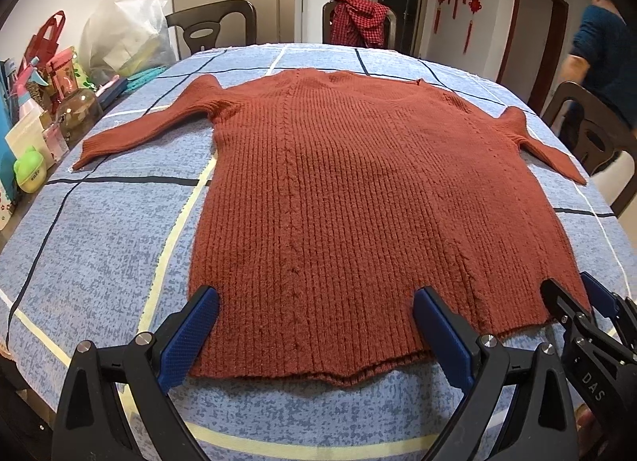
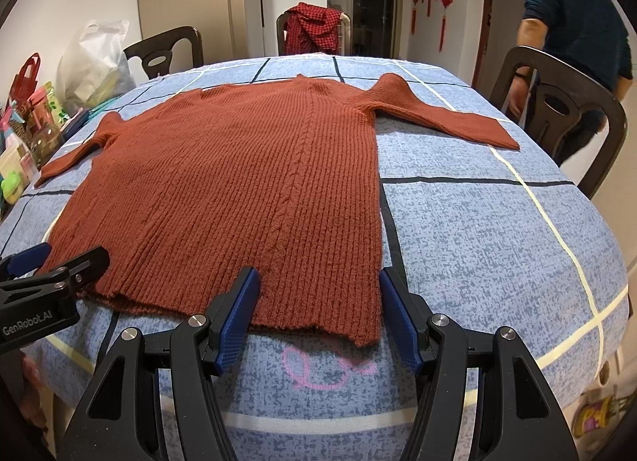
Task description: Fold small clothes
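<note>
While my left gripper [image 1: 316, 315] and right gripper [image 2: 318, 299] wait with fingers spread wide at its hem, the rust-red ribbed sweater [image 1: 358, 190] lies flat, sleeves outstretched, on the blue checked counter [image 1: 99, 230].

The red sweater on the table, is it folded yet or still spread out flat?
Spread flat, not folded. The sweater lies on the checked blue cloth, both sleeves out to the sides, hem nearest the open grippers.
</note>
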`<state>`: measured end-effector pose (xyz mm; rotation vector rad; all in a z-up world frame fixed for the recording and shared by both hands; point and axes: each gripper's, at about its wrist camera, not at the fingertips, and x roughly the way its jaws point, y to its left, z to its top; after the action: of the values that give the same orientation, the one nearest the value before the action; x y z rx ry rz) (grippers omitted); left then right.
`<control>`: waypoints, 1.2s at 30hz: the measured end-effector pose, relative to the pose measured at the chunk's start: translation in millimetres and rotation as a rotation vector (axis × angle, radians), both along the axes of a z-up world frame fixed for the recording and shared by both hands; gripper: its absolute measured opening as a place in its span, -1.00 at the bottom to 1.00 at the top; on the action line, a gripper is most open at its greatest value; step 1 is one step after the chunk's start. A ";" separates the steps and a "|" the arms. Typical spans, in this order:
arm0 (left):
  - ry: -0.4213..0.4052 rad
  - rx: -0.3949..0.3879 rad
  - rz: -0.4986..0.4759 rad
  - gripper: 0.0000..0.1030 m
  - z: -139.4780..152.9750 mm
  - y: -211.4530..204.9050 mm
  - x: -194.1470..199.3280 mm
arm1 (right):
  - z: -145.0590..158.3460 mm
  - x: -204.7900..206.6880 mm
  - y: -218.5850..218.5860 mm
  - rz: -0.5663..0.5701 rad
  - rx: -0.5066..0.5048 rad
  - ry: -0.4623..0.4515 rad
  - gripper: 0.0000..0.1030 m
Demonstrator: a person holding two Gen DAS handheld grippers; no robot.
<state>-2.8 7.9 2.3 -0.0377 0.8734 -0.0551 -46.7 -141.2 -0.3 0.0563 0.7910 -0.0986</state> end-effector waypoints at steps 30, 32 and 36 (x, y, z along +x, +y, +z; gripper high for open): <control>-0.083 -0.253 0.563 0.75 39.7 223.0 82.0 | 46.9 68.2 65.8 0.299 0.034 -0.104 0.21; -0.064 -0.321 0.548 0.73 34.3 228.7 94.2 | 47.1 75.5 69.0 0.310 0.049 -0.101 0.21; 0.002 -0.388 0.601 0.60 20.8 240.5 115.3 | 48.3 90.1 74.9 0.324 0.067 -0.092 0.21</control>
<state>112.5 248.5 23.1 -0.6599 0.8132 0.3388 43.3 -66.3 48.0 -0.0040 0.7021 0.2360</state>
